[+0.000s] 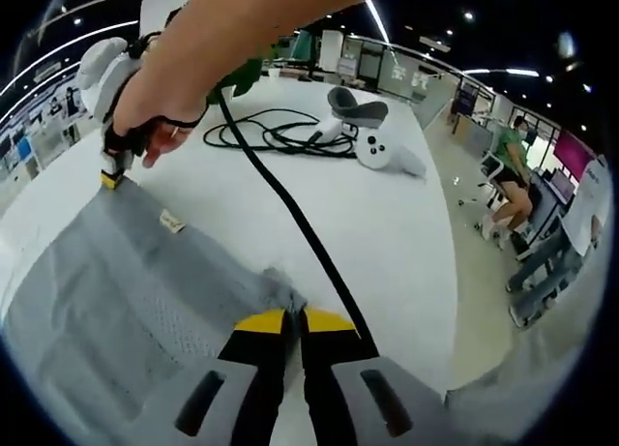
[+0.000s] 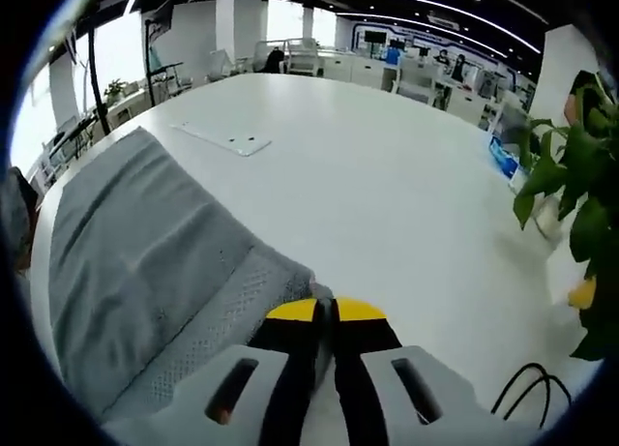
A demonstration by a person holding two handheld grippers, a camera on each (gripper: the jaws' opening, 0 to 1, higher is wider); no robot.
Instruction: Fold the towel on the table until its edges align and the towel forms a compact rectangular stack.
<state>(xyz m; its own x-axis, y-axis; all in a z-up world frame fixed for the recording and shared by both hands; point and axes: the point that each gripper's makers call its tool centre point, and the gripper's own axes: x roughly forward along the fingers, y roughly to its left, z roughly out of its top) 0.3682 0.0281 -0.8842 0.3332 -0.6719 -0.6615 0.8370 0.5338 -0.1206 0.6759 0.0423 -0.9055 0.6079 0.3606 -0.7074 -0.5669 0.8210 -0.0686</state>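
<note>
On the white table [image 1: 406, 223] a grey towel [image 1: 126, 282] lies spread flat, with a small label [image 1: 171, 221] on its surface. At the bottom of the left gripper view, the left gripper [image 1: 293, 322] has its yellow-tipped jaws pressed together over a bunched corner of the towel. Farther up that view, the right gripper [image 1: 112, 178] comes in under a person's hand [image 1: 160, 107], with its tip down on another corner of the towel. A black cable [image 1: 290, 209] runs across the table from that hand toward the left gripper, and more of it lies coiled near a white headset [image 1: 363, 127] and a white controller [image 1: 377, 151]. A seated person [image 1: 511, 170] is off to the side of the table.

Seen from the right gripper view, the right gripper [image 2: 325, 311] has its jaws closed with the towel [image 2: 145, 262] corner pinched between them. Beyond it, a thin white plate [image 2: 224, 138] lies on the bare table [image 2: 387, 194], and a green plant [image 2: 571, 194] stands at the edge.
</note>
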